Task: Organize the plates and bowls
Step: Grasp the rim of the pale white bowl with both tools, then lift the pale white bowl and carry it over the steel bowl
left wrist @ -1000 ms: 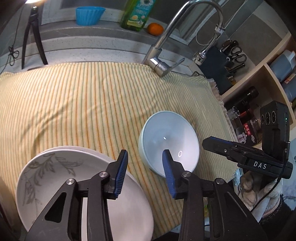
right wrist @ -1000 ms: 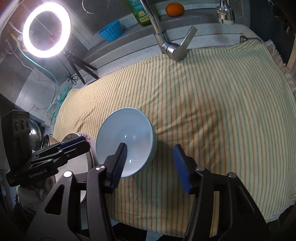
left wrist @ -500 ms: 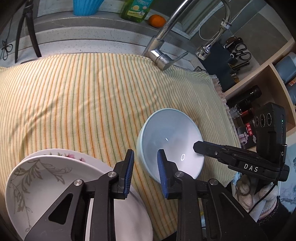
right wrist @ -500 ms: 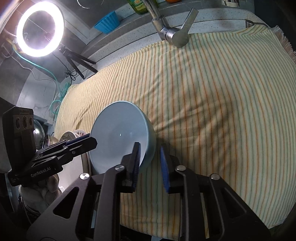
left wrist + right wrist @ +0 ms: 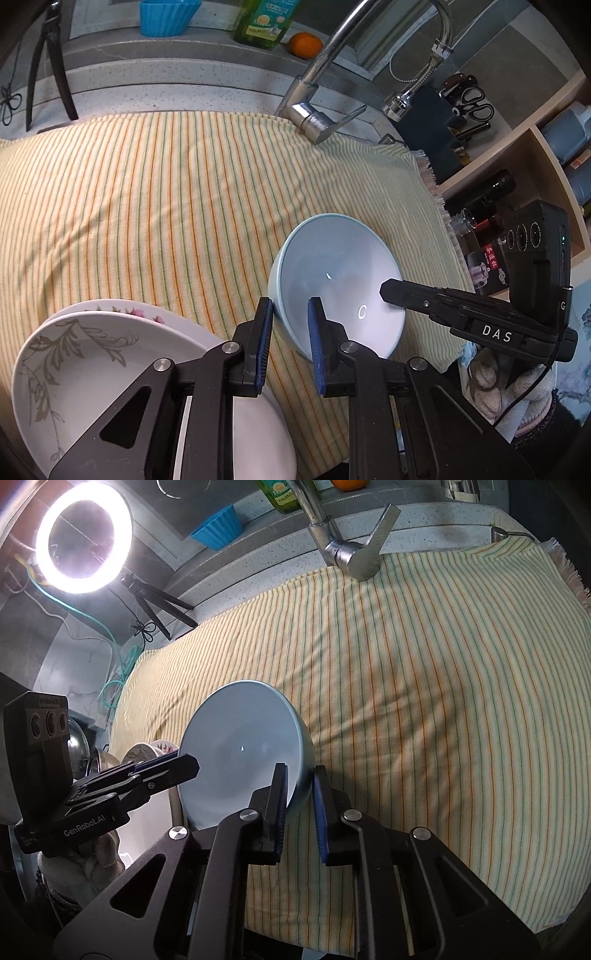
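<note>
A pale blue bowl (image 5: 340, 266) rests on the striped cloth (image 5: 166, 203). My left gripper (image 5: 290, 306) straddles its near-left rim, one pad outside the wall and one inside; its jaws are closing and press the rim. From the right, my right gripper (image 5: 386, 291) reaches in over the opposite rim. In the right wrist view, the right gripper (image 5: 299, 771) is shut on the bowl's (image 5: 236, 738) right rim, and the left gripper (image 5: 188, 762) holds the far side. A stack of white plates (image 5: 110, 354) with a grey leaf pattern lies left of the bowl.
A steel faucet (image 5: 314, 118) stands at the cloth's far edge. Behind it are a blue cup (image 5: 166, 16), a soap bottle (image 5: 266, 22) and an orange (image 5: 304, 44). A shelf with bottles (image 5: 491, 206) is at the right, a ring light (image 5: 83, 541) at the left.
Both grippers came in onto the bowl's rim from either side. The right jaws went from wide to shut on it, and the left jaws narrowed onto the other edge.
</note>
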`<state>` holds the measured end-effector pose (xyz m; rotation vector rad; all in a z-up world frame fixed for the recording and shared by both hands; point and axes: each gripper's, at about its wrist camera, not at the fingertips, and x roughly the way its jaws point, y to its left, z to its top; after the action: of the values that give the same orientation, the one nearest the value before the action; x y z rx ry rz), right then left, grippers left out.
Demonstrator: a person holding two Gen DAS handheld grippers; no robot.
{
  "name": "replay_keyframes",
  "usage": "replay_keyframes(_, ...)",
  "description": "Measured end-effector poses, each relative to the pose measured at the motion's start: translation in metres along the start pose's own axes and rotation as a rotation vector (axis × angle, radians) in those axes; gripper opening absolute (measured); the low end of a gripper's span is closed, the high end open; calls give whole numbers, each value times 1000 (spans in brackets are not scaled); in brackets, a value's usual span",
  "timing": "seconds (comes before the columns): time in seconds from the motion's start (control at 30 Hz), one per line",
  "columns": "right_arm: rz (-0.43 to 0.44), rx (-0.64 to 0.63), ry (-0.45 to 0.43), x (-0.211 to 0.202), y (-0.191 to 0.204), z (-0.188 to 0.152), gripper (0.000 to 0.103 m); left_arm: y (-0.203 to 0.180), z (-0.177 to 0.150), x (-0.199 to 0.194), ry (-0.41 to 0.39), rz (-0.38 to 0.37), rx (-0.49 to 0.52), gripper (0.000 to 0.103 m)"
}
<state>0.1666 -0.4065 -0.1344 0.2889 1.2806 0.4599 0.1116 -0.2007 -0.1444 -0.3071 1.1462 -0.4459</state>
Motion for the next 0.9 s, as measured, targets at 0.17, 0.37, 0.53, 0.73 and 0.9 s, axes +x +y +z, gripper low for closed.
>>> replay_keyframes(0.17,12,-18,-20,-12,11,4,14,-1,2,-18,-36,-3,1,17)
replay_keyframes(0.37,28,-60,-45,-23,38,7,14,6,-1,-48,-85,2,-15,17)
replay_keyframes(0.53,43,-111,-61,-27,72,8,14,20,-7,-76,-127,5,-44,17)
replay_keyframes(0.73,81,-156,-51,-19,109,6,14,44,-19,-107,-166,28,-75,17)
replay_keyframes(0.9,113,-202,-37,-8,141,4,14,69,-31,-132,-194,52,-116,17)
